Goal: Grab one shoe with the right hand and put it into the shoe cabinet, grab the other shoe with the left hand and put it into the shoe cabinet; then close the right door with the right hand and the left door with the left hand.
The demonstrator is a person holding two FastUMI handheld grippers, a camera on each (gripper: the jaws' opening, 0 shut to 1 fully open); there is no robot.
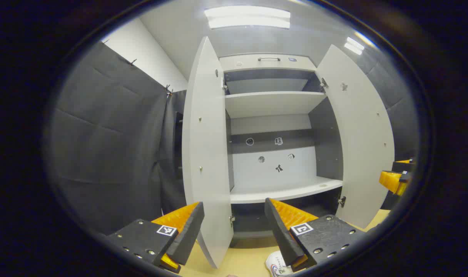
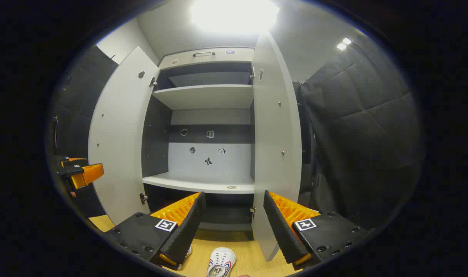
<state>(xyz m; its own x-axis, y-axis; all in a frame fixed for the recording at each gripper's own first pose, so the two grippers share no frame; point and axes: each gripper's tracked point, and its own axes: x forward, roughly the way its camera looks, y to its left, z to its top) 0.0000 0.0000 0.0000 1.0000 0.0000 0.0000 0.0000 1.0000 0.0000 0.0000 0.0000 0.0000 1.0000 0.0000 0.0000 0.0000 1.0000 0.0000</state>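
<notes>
Shoe cabinet (image 2: 207,184) ahead, both doors swung out; shoe (image 2: 220,261) on floor (image 2: 253,257) before it.

Each hand-held gripper (image 1: 234,227) (image 2: 232,227) has ridged wedge fingers on screw-studded blocks (each bearing a square black-and-white marker).

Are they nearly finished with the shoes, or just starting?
Just starting, by the look of it. Nothing is done: the shoe cabinet stands with the left door and right door wide open, its visible shelves bare. Nothing is in hand: the left gripper and right gripper are open. A white shoe lies on the floor.
</notes>
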